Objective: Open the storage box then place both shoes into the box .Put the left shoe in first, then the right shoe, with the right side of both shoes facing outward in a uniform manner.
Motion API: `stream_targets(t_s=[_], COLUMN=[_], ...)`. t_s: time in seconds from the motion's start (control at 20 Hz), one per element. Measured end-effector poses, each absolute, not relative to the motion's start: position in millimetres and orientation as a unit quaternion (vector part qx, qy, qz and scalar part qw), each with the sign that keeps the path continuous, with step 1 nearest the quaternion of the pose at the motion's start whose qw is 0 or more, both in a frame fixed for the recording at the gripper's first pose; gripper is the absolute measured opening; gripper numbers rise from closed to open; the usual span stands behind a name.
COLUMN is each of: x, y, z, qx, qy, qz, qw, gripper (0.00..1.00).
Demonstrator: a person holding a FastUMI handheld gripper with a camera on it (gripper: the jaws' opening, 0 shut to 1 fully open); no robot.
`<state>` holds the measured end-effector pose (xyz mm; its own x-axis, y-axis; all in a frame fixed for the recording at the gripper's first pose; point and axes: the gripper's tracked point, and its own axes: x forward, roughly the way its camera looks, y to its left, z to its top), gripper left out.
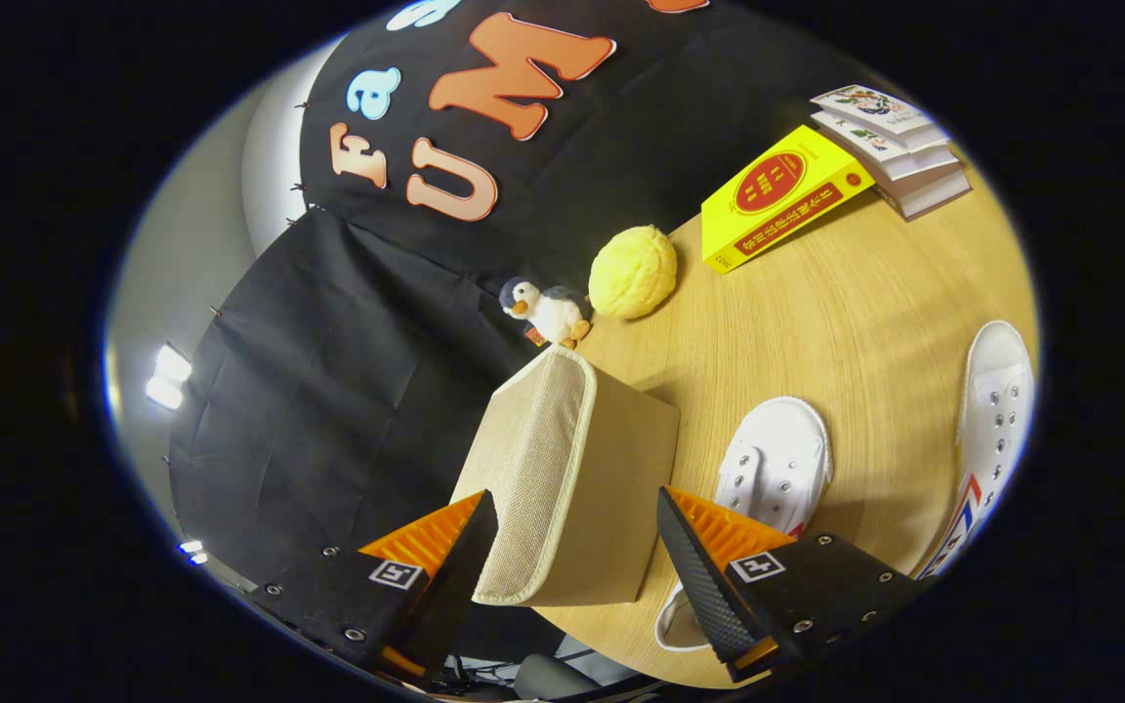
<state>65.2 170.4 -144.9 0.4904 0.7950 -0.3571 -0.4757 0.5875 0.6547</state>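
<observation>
A beige fabric storage box stands on the wooden table, its lid flap down along the near side. My gripper is open, with the box's lower corner between the two fingers and neither finger pressing on it. One white canvas shoe lies just beyond the right finger, toe pointing away. A second white shoe lies farther right near the table's rim.
A small penguin plush and a yellow fuzzy ball sit beyond the box at the table's far edge. A yellow book leans against a stack of books farther back. The table edge runs close beside the box.
</observation>
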Motion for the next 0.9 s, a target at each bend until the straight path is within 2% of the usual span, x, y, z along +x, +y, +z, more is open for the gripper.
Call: stream_targets(t_s=[0.5,0.8,0.9], x=[53.3,33.7,33.5], y=[223.8,240.1,240.9], z=[-160.1,-157.6,-157.5], qx=[0.298,0.312,0.308], qy=[0.386,0.406,0.403], qz=[0.447,0.470,0.468], qw=[0.750,0.719,0.724], gripper=[0.97,0.95,0.94])
